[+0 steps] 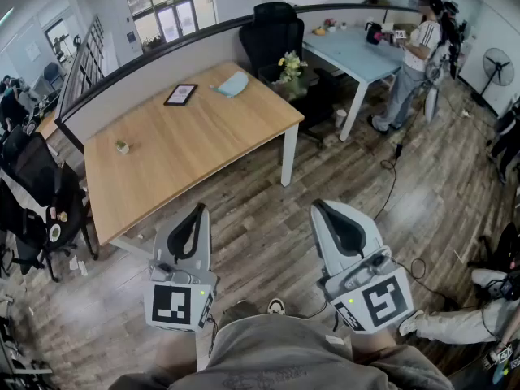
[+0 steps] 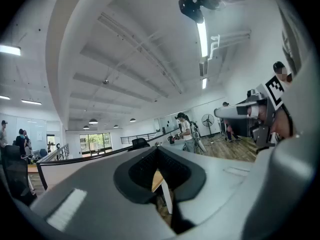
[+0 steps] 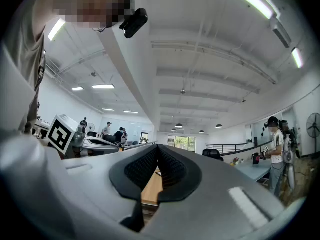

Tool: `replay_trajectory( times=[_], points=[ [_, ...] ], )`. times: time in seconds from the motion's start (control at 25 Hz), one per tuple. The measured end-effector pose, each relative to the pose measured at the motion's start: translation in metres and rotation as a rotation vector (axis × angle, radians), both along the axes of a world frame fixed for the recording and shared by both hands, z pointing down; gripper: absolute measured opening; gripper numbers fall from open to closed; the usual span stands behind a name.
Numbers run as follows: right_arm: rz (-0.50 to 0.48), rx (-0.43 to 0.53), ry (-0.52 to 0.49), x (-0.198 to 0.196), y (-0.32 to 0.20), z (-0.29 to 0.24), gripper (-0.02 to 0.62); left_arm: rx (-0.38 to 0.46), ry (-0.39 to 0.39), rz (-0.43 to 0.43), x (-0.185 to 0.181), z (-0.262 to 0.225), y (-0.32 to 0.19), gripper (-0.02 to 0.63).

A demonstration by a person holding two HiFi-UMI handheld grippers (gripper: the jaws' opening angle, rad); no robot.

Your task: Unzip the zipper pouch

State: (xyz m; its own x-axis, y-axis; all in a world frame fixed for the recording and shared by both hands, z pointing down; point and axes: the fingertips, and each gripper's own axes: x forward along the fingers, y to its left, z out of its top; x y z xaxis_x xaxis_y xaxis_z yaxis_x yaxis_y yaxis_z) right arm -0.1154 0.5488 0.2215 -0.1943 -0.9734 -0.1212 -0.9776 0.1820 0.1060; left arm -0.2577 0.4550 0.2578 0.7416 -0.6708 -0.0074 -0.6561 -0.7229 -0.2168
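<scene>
On the wooden table (image 1: 187, 149) lies a blue pouch (image 1: 232, 84).

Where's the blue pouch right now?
In the head view, the blue pouch lies at the far end of the wooden table, just right of the tablet.

Too small to identify: the pale blue soft item (image 1: 233, 84) and the small green-topped object (image 1: 122, 146) on the light wooden table (image 1: 187, 153).
</scene>
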Motion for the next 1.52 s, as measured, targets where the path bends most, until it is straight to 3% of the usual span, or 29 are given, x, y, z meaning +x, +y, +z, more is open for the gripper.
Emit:
replay_trajectory(
  times=[0.32, 0.8, 0.88, 0.96, 1.0, 1.52],
  points=[
    [0.005, -0.02, 0.021, 0.007, -0.003, 0.009, 0.011, 0.006, -0.017, -0.025, 0.0, 0.001, -0.01, -0.002],
    [0.012, -0.007, 0.001, 0.029, -0.008, 0.017, 0.012, 0.01, 0.054, 0.06, 0.021, -0.008, -0.001, 0.004],
    [0.041, 0.016, -0.013, 0.036, -0.013, 0.015, 0.034, -0.007, 0.043, 0.044, 0.022, -0.002, -0.009, 0.063],
    [0.071, 0.047, -0.042, 0.045, -0.018, 0.013, 0.142, -0.039, 0.0, 0.043, 0.027, 0.011, -0.02, 0.201],
    [0.078, 0.055, -0.049, 0.048, -0.021, 0.014, 0.165, -0.049, -0.013, 0.042, 0.029, 0.017, -0.026, 0.244],
    [0.108, -0.026, 0.007, 0.088, -0.128, 0.036, 0.172, -0.072, 0.005, 0.051, 0.063, 0.027, -0.136, 0.219]
  ],
)
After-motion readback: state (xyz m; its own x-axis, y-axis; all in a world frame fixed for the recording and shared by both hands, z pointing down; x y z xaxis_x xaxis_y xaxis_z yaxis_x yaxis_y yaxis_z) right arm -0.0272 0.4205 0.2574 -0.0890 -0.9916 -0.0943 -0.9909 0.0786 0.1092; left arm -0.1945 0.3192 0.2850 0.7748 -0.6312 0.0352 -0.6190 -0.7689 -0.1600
